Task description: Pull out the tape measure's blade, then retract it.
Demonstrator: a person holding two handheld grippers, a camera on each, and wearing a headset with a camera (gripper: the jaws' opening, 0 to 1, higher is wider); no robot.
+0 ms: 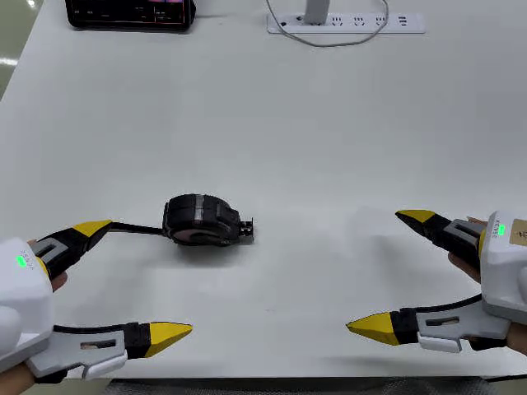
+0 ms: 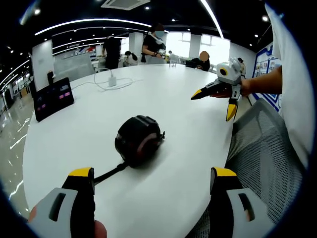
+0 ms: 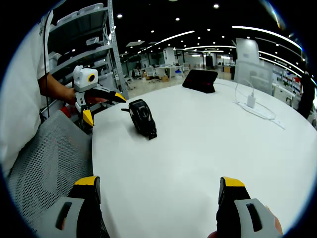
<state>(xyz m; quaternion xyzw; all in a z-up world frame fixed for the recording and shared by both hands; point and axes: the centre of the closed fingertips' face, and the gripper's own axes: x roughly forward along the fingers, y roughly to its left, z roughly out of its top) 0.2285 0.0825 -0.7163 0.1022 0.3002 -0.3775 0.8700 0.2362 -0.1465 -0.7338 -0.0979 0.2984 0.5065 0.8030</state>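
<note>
In the head view, the tape measure (image 1: 202, 220) is seen lying on the white bench (image 1: 329, 123), left of the middle, with its blade wound in and the blade tip at the mouth of the case on the right. A dark strap (image 1: 136, 228) is led from the case leftward to just beside the far jaw of the left gripper (image 1: 140, 278); whether it touches cannot be told. That gripper's jaws are spread wide and nothing is held between them. The right gripper (image 1: 379, 271) is held well apart from the tape measure at the right edge, its jaws likewise spread wide and holding nothing. A power strip (image 1: 346, 22) and a dark tablet (image 1: 132, 12) are placed at the far edge. In the left gripper view, the tape measure (image 2: 138, 140) is seen ahead between the two yellow-tipped jaws, with the strap (image 2: 109, 173) trailing toward the left one, and the right gripper (image 2: 213, 106) is seen beyond it above the bench edge, beside a mesh chair (image 2: 262, 148). In the right gripper view, the tape measure (image 3: 142, 116) is seen near the bench edge, far ahead of the wide-set jaws, with the left gripper (image 3: 105, 109) just beside it.
</note>
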